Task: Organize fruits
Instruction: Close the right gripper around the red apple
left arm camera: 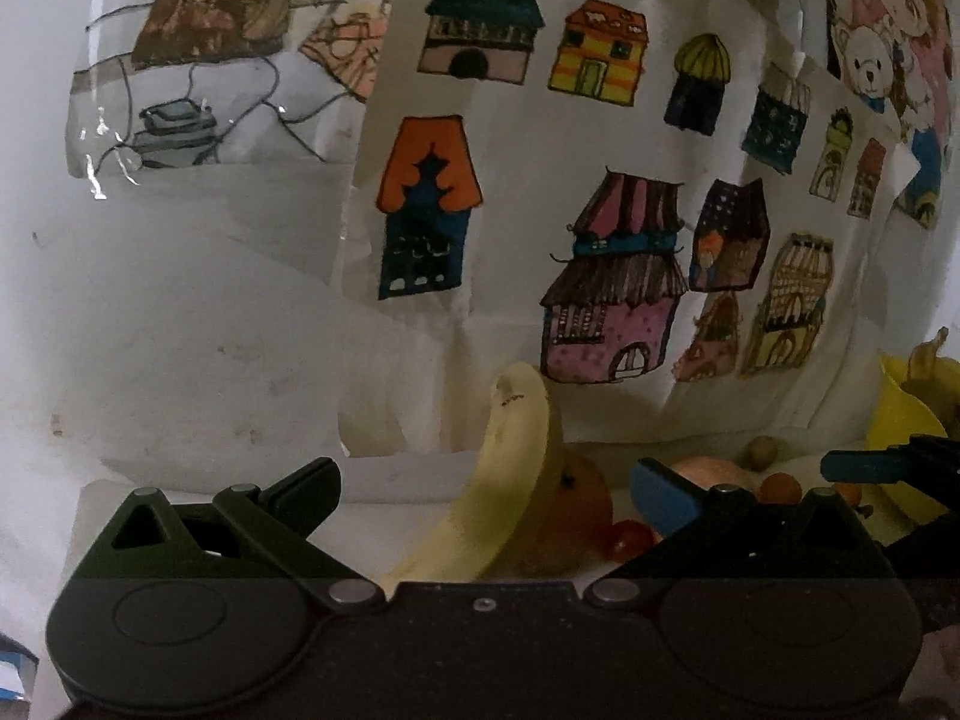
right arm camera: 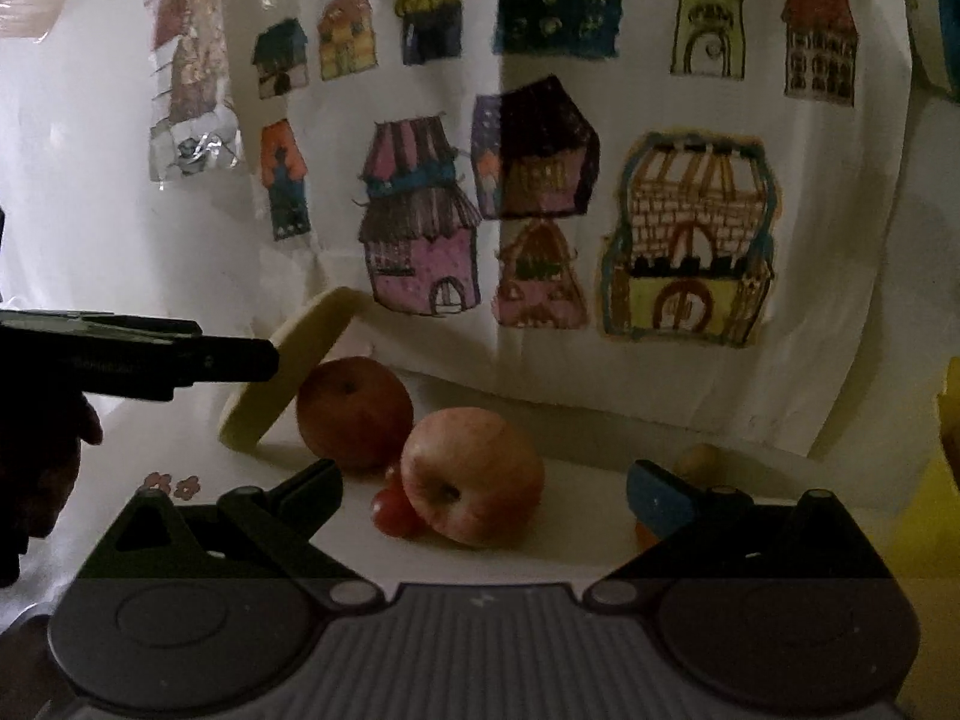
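In the left wrist view my left gripper (left arm camera: 486, 486) is open, and a pale yellow banana (left arm camera: 510, 468) rises tilted between its wide-apart fingers. The banana leans on an orange (left arm camera: 576, 516). From the right wrist view the left gripper (right arm camera: 264, 360) reaches in from the left to the banana (right arm camera: 288, 372), with the orange (right arm camera: 354, 414) behind it. My right gripper (right arm camera: 483, 483) is open just in front of a red-yellow apple (right arm camera: 474, 474). Red grapes (right arm camera: 393, 510) lie against the apple. The right gripper (left arm camera: 888, 456) shows at the right edge.
A yellow bowl (left arm camera: 900, 426) holding another banana (left arm camera: 927, 354) stands at the right. A small tan fruit (right arm camera: 699, 459) and small orange fruits (left arm camera: 780, 486) lie on the white table. Paper sheets with drawn houses (right arm camera: 690, 240) hang on the wall close behind. A hand (right arm camera: 36, 450) holds the left gripper.
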Demonstrator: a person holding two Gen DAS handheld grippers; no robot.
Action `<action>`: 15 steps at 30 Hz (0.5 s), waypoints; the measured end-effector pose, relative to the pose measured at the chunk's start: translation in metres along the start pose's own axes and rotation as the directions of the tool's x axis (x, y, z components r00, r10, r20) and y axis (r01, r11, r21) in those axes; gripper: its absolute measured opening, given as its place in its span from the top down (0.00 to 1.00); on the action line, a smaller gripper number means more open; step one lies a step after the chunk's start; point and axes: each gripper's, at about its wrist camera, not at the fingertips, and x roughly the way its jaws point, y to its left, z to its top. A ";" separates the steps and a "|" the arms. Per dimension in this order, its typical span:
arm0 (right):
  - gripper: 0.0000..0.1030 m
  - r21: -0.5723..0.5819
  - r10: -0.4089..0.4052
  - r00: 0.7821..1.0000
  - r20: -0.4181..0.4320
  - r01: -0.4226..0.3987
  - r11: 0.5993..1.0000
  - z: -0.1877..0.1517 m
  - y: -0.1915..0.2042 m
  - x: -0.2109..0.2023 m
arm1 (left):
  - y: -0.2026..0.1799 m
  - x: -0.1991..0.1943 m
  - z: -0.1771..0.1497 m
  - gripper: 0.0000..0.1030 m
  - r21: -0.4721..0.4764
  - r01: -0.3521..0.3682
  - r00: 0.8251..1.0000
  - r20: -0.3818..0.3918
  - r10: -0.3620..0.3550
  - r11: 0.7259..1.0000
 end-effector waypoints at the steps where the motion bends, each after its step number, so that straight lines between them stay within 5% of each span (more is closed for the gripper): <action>1: 0.00 0.009 0.004 1.000 0.000 -0.004 1.000 0.000 -0.001 0.003 | -0.001 0.002 -0.001 0.01 -0.001 0.002 1.000 0.002 -0.002 1.000; 9: 0.00 0.097 0.053 0.999 0.004 -0.054 0.994 -0.001 -0.009 0.024 | 0.001 0.017 -0.013 0.01 -0.092 0.042 0.999 0.034 -0.039 0.995; 15: 0.00 0.036 0.071 0.997 -0.011 -0.071 0.997 0.001 -0.007 0.037 | 0.003 0.025 -0.016 0.01 -0.063 0.030 0.999 0.042 -0.027 0.998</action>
